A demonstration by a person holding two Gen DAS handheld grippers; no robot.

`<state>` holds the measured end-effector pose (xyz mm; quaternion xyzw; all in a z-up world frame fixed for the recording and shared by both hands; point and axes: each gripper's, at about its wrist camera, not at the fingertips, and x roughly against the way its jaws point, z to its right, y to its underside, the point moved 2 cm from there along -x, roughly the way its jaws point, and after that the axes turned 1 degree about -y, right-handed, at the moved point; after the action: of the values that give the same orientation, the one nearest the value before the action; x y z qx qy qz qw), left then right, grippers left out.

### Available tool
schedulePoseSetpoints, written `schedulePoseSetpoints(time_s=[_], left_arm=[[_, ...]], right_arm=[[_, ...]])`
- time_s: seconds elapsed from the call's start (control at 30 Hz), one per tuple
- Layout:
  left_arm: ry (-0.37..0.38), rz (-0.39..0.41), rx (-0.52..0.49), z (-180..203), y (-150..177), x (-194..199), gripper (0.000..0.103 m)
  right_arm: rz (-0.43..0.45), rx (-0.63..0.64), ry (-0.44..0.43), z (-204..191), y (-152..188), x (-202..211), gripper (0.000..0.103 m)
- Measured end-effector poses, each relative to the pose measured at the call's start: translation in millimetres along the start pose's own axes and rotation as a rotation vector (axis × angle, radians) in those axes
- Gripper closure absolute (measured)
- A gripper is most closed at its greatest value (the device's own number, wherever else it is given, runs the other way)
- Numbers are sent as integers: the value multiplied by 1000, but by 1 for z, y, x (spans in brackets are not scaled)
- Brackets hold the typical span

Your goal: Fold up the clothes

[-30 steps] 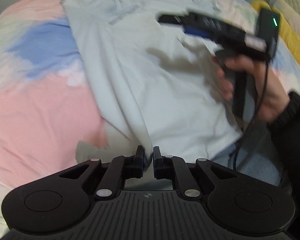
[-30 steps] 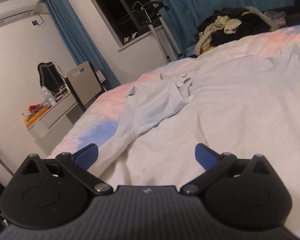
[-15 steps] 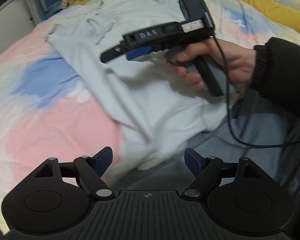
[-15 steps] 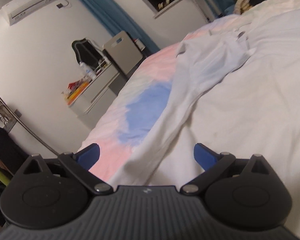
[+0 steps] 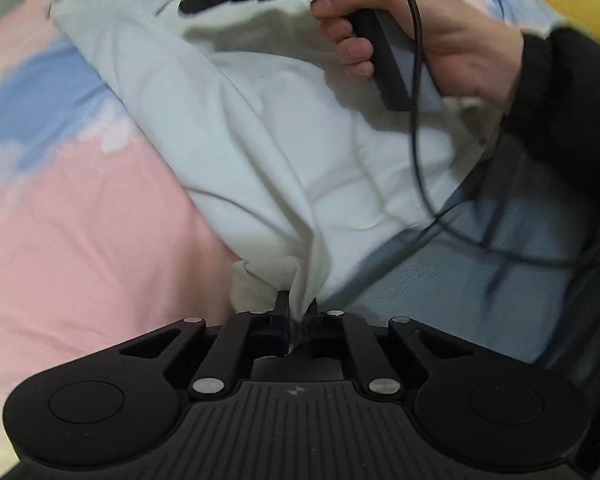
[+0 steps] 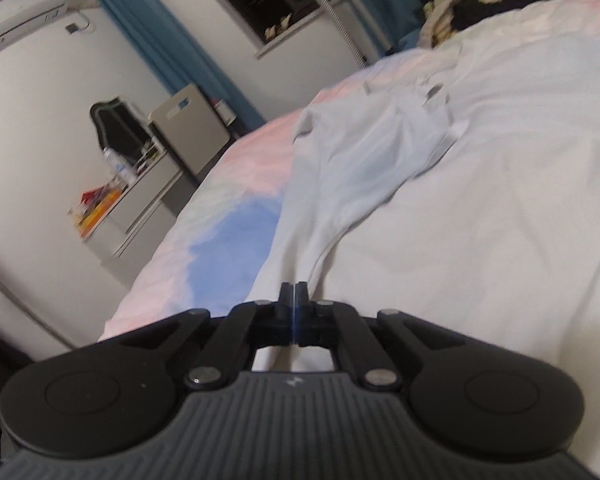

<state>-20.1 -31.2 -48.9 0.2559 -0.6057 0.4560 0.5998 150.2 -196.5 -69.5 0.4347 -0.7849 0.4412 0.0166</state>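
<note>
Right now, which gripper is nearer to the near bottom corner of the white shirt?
Left. The left gripper is shut on that corner of the white shirt. The right gripper is farther up, above the shirt's middle, fingers closed together.

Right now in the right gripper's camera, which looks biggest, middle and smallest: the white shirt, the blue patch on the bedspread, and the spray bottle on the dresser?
1. White shirt, fills most of the bed.
2. Blue patch.
3. Spray bottle, tiny, though it stands far from the camera, so its real size is unsure.
</note>
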Motion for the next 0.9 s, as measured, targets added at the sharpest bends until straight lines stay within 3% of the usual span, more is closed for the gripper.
schedulePoseSetpoints(time_s=[0.07,0.17,0.23,0.27,0.3,0.47,0.67,0.77,0.9], left_arm=[[66,3,100,2,-3,3,96],[67,47,98,-1,-3,9,94],[68,75,96,-3,-2,13,80],[68,90,96,-3,-2,15,55],[68,104,95,-4,-2,17,42],[69,176,91,-8,-1,28,13],[66,271,97,-20,-3,41,10],[25,343,168,-61,-30,36,10],[-68,419,251,-124,-92,8,10]], right_arm=[[19,5,22,6,-5,4,102],[6,12,52,15,-4,5,102],[-13,26,73,18,1,3,102],[-23,35,82,18,3,3,102],[-25,44,89,18,5,5,102],[20,47,108,14,-1,24,98],[81,68,158,10,-14,40,98],[121,75,175,9,-20,49,98],[163,96,209,11,-29,57,92]])
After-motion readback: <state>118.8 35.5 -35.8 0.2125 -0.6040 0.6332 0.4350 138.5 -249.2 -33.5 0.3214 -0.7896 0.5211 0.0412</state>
